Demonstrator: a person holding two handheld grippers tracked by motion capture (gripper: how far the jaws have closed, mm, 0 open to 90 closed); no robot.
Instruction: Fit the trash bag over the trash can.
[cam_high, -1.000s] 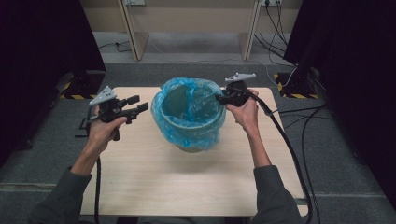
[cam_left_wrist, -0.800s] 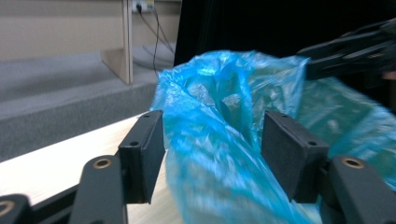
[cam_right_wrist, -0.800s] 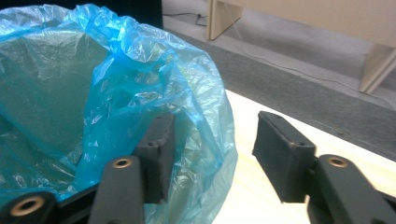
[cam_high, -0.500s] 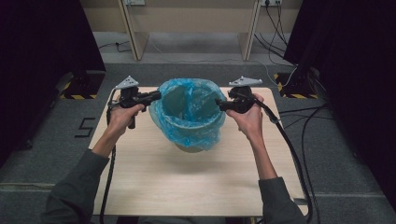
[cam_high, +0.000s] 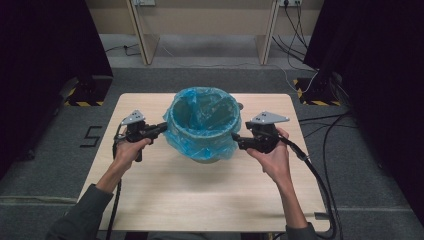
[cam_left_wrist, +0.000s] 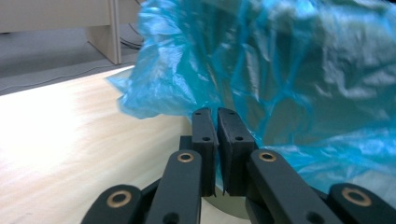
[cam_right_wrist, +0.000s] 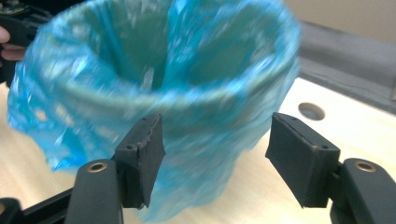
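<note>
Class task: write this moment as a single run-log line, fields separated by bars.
left gripper: shut at blue bin liner | right gripper: open, facing liner | bin on table

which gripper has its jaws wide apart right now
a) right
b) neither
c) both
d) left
a: in the right gripper view the right gripper holds its jaws far apart in front of the blue bag, while in the left gripper view the left gripper has its jaws nearly together by the bag.
</note>
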